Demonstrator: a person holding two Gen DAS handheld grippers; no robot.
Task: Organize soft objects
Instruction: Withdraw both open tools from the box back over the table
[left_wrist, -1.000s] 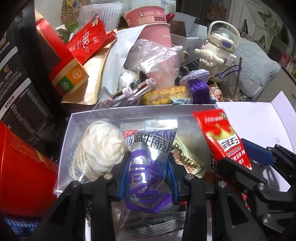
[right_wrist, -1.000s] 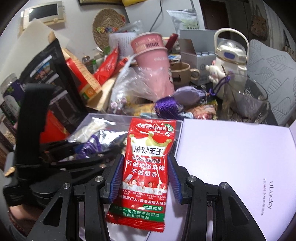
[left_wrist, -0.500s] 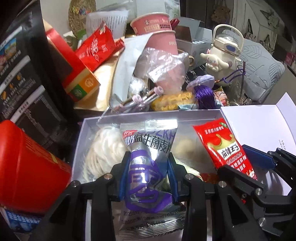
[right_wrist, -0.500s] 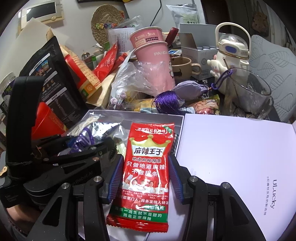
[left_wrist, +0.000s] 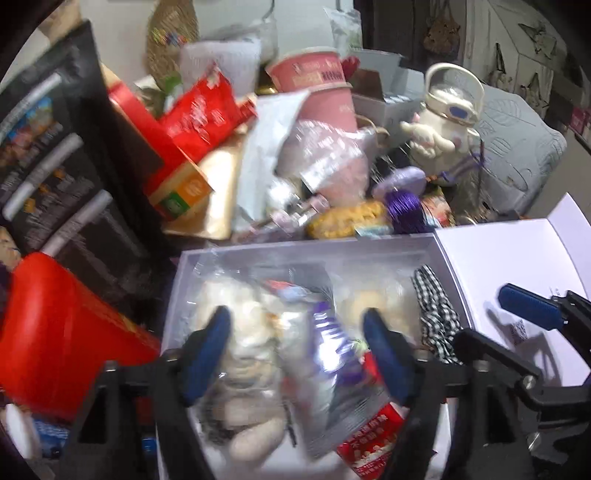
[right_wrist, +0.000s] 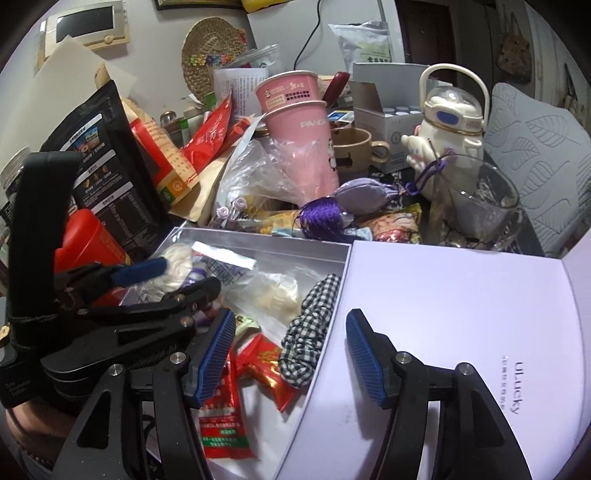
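An open white box (left_wrist: 295, 245) (right_wrist: 258, 242) holds soft packets. My left gripper (left_wrist: 299, 354) is open above it; the silver-purple packet (left_wrist: 332, 354) lies loose in the box between the fingers, blurred. My right gripper (right_wrist: 291, 354) is open over the box's right wall; the red snack packet (right_wrist: 221, 417) (left_wrist: 373, 439) lies in the box below its left finger. A checkered black-white scrunchie (right_wrist: 314, 314) (left_wrist: 436, 310), a bagged white yarn bundle (left_wrist: 240, 325) and a clear bag with pale contents (right_wrist: 277, 291) also lie inside.
The box's white lid (right_wrist: 461, 314) lies open to the right. Behind the box stand pink paper cups (right_wrist: 299, 140), a purple tassel sachet (right_wrist: 332, 218), a glass mug (right_wrist: 476, 206) and a white kettle-shaped bottle (right_wrist: 450, 122). A red tin (left_wrist: 59, 332) and a black bag (right_wrist: 107, 155) stand left.
Both grippers opened. The silver-purple packet dropped from the left gripper and the red packet from the right gripper, both into the box.
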